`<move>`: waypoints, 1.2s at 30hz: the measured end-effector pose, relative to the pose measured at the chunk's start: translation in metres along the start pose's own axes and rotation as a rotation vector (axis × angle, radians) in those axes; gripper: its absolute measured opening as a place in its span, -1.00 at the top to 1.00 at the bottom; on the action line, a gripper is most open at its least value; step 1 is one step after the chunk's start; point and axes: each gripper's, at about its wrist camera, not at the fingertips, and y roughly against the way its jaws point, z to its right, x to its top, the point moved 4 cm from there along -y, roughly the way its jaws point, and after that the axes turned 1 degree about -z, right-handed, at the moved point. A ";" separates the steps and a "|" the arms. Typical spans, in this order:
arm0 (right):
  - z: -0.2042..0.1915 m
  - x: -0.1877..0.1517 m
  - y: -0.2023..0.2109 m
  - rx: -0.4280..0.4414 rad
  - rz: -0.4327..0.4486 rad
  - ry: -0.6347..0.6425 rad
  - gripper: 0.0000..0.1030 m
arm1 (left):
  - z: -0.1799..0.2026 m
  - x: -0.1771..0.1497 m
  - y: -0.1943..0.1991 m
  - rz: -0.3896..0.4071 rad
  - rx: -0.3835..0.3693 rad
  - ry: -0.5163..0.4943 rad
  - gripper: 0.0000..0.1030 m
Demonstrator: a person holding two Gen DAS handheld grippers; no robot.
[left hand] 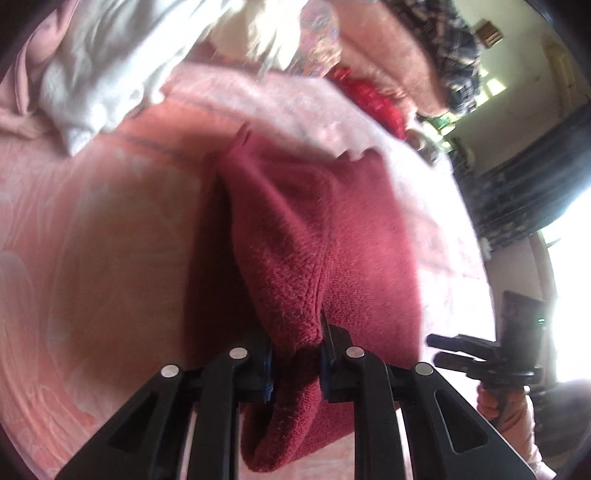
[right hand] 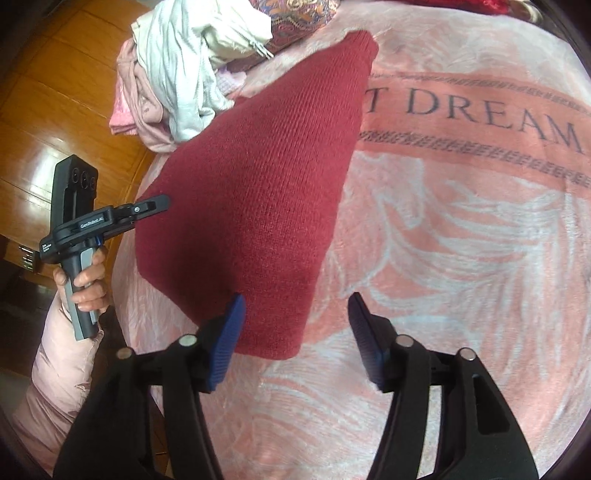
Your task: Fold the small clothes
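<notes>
A dark red knit garment (right hand: 258, 166) lies across the pink blanket (right hand: 461, 229), with its left edge lifted. My left gripper (left hand: 295, 339) is shut on a bunched fold of that garment (left hand: 303, 229), which hangs between its blue pads. In the right wrist view the left gripper (right hand: 155, 205) meets the garment's left edge, held by a hand (right hand: 88, 280). My right gripper (right hand: 297, 297) stands open just above the garment's near corner, and its pads do not touch the cloth. The right gripper (left hand: 443, 350) also shows at the lower right of the left wrist view.
A pile of white and pale pink clothes (right hand: 177, 77) sits at the blanket's far left, next to a patterned cushion (right hand: 295, 18). A wooden floor (right hand: 55, 92) lies beyond the bed's left edge. The blanket bears the lettering "DREAM". A bright red cloth (left hand: 373, 96) lies at the far side.
</notes>
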 end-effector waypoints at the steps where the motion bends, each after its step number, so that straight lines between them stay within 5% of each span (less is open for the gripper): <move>1: -0.001 0.000 -0.004 -0.003 -0.009 0.004 -0.22 | -0.003 -0.001 -0.006 -0.007 0.016 -0.009 0.64; 9: 0.003 -0.006 -0.029 0.029 -0.074 -0.044 -0.22 | -0.023 -0.001 -0.032 -0.024 0.022 0.023 0.55; 12: 0.003 -0.008 -0.031 0.044 -0.077 -0.048 -0.22 | -0.019 -0.010 -0.016 -0.001 0.058 0.028 0.35; 14: 0.004 -0.012 -0.030 0.057 -0.076 -0.048 -0.21 | -0.015 -0.022 -0.006 0.002 0.104 0.007 -0.08; 19: 0.007 -0.014 -0.038 0.115 -0.089 -0.092 0.00 | -0.002 -0.056 -0.006 -0.051 0.118 -0.051 -0.36; 21: 0.006 -0.014 -0.043 0.124 -0.094 -0.100 0.08 | -0.003 -0.065 -0.017 -0.082 0.145 -0.059 -0.32; 22: 0.006 -0.014 -0.045 0.131 -0.099 -0.106 0.28 | -0.004 -0.068 -0.022 -0.090 0.165 -0.062 -0.16; 24: 0.004 -0.014 -0.046 0.126 -0.098 -0.112 0.51 | -0.008 -0.068 -0.026 -0.092 0.191 -0.055 0.21; 25: 0.000 -0.015 -0.044 0.121 -0.093 -0.096 0.59 | -0.010 -0.066 -0.025 -0.096 0.167 -0.035 0.60; 26: -0.006 -0.015 -0.037 0.121 -0.077 -0.071 0.61 | -0.012 -0.063 -0.022 -0.099 0.137 -0.007 0.74; 30: -0.029 -0.018 -0.010 0.197 -0.005 -0.043 0.66 | -0.017 -0.044 0.014 0.028 0.150 -0.005 0.83; 32: -0.034 -0.020 -0.012 0.159 -0.005 -0.015 0.66 | -0.019 -0.040 0.029 0.073 0.122 -0.011 0.83; 36: -0.022 -0.026 -0.046 0.019 -0.073 0.002 0.66 | -0.039 -0.051 -0.006 -0.040 0.174 -0.012 0.82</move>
